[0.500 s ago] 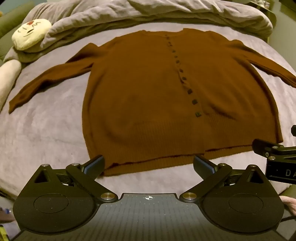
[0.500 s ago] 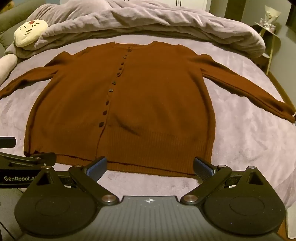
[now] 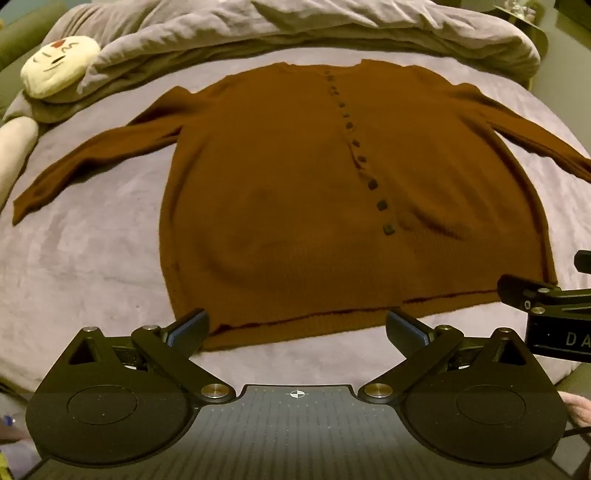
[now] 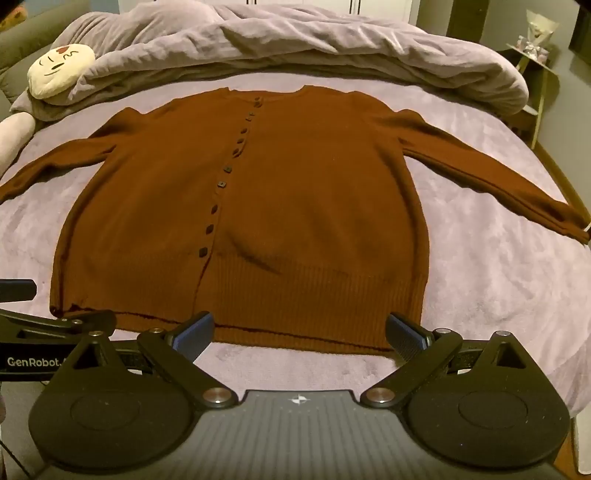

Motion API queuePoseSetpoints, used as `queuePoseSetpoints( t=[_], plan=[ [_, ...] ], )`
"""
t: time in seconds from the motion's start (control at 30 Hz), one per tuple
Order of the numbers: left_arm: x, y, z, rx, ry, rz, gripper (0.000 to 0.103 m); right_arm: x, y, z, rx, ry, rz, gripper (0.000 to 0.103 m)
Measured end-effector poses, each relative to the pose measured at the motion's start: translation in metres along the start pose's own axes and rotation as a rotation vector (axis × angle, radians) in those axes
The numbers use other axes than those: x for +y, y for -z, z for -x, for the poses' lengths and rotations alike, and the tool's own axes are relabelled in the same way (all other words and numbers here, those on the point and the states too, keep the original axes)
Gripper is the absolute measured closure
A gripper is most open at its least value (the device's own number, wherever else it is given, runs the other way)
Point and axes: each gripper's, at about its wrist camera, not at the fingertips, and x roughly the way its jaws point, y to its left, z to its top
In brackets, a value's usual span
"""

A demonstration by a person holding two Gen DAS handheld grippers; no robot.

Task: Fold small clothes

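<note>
The bed (image 3: pixel 74 258), covered in a mauve plush blanket, filled both views. Along its far edge, at twelve o'clock, lay a rumpled grey duvet (image 3: pixel 295 26), bunched from side to side. Spread flat across the middle of the bed was the brown cardigan (image 3: pixel 295 184), face up, neckline toward twelve o'clock and ribbed hem toward six o'clock, its front closed by a row of dark buttons (image 3: pixel 380 205) running down the placket. One sleeve stretched out toward nine o'clock and the other toward three o'clock, each lying straight on the blanket with its cuff near the bed's edge. A soft crease sat in the fabric just beside the lowest button.

At ten o'clock, resting on the end of the duvet, was a cream plush toy (image 3: pixel 59 70) with a stitched face, and below it at nine o'clock a pale rounded cushion (image 3: pixel 14 147) touched the side of the bed.

The left claw (image 3: pixel 297 326) hovered over the near edge of the bed at six o'clock, its jaws spread wide apart with only the cardigan's hem showing between them and nothing gripped. The right claw (image 4: pixel 301 330) hung likewise at six o'clock in its own view, jaws wide apart and empty, just short of the hem. Each claw's side showed at the edge of the other's view, so they sat beside one another.
</note>
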Motion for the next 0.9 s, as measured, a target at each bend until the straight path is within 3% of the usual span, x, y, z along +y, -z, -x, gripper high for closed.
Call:
queuePoseSetpoints(
  t=[0.9],
  plan=[
    [-0.0007, -0.0019, 0.001, 0.004, 0.014, 0.009, 0.0, -0.002, -0.0011, -0.0012, -0.012, -0.017, 0.0, 0.004]
  ],
)
